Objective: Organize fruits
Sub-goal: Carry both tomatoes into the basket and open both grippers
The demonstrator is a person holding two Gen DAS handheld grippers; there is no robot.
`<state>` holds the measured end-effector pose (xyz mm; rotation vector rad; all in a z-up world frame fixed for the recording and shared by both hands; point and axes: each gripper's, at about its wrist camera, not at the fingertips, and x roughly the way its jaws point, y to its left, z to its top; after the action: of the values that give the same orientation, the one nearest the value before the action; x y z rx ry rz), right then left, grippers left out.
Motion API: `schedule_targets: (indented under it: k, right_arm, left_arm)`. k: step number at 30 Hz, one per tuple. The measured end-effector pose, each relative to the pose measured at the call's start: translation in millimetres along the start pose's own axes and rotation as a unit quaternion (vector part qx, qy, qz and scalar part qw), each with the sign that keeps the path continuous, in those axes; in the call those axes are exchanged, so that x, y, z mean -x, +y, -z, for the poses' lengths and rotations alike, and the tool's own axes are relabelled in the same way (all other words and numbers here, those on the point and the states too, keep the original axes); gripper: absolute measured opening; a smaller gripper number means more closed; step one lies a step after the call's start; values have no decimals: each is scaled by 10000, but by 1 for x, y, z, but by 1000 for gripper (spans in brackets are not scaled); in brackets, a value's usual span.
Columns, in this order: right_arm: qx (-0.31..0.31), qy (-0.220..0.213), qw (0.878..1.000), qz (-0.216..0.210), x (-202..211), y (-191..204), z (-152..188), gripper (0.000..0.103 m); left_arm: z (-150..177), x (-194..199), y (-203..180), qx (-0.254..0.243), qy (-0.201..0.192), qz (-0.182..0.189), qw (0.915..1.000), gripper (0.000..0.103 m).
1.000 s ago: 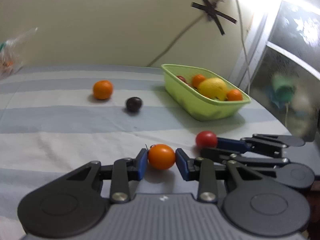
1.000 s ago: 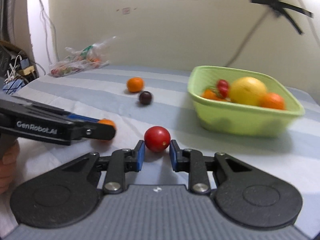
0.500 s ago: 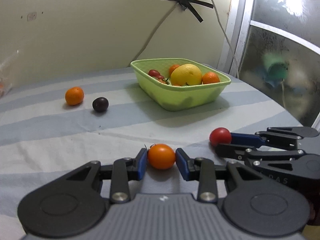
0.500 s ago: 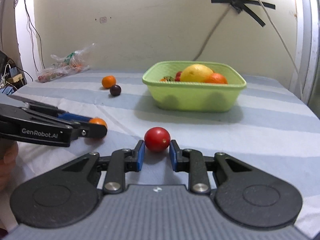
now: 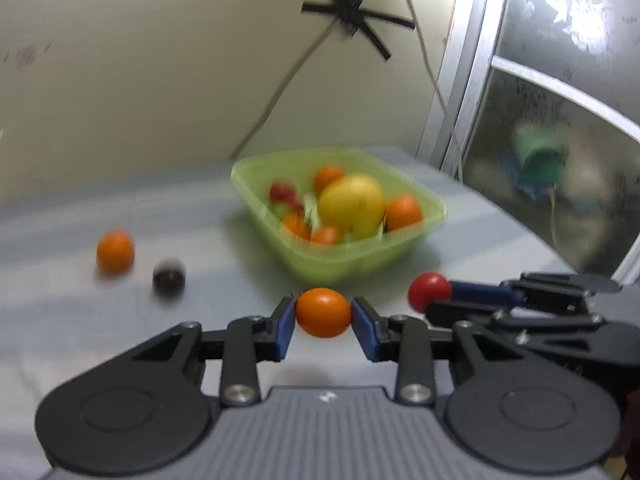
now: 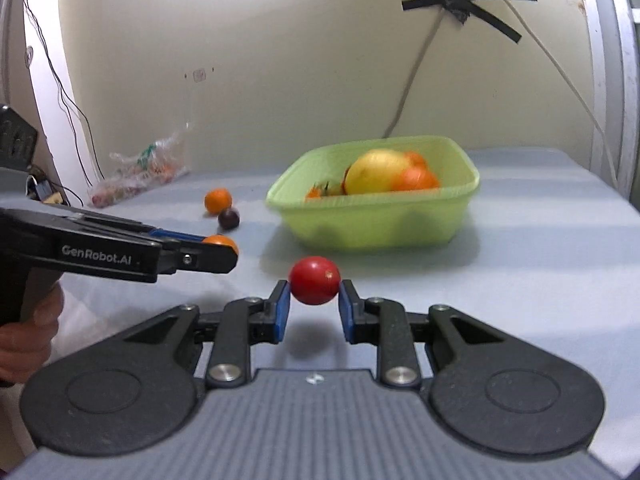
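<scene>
My left gripper (image 5: 323, 314) is shut on an orange tomato (image 5: 323, 312) and holds it above the striped cloth. My right gripper (image 6: 314, 294) is shut on a red tomato (image 6: 315, 280), also lifted, with its shadow on the cloth below. A green basket (image 5: 416, 236) ahead holds a yellow fruit (image 5: 352, 205), oranges and small red fruits; it also shows in the right wrist view (image 6: 372, 220). An orange (image 5: 115, 256) and a dark plum (image 5: 169, 278) lie on the cloth left of the basket.
A clear plastic bag (image 6: 140, 172) lies at the far left by the wall. A cable taped to the wall (image 6: 416, 64) hangs behind the basket. A window frame (image 5: 460, 80) borders the table's right side.
Both grippers have lifted their tomatoes off the cloth and moved closer to the basket, which now looks larger and is seen more from above.
</scene>
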<state>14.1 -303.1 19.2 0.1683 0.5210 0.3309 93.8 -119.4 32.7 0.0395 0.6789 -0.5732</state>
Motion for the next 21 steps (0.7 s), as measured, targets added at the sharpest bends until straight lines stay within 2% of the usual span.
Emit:
schedule_targets:
  k: [5, 8, 14, 17, 21]
  right_arm:
    - [100, -483, 9986, 185, 5, -35, -73, 27]
    - [-90, -490, 9987, 145, -10, -56, -94, 25]
    - [-421, 27, 9987, 299, -65, -84, -83, 22]
    - [-343, 94, 9989, 320, -75, -84, -79, 22]
    - [-435, -21, 9984, 368, -74, -89, -80, 23]
  left_arm:
    - [-66, -9, 3, 50, -407, 34, 9992, 32]
    - [-85, -31, 9, 254, -382, 92, 9989, 32]
    - [-82, -93, 21, 507, 161, -2, 9986, 32]
    - [-79, -107, 26, 601, 272, 46, 9978, 32]
    - [-79, -112, 27, 538, 249, 31, 9982, 32]
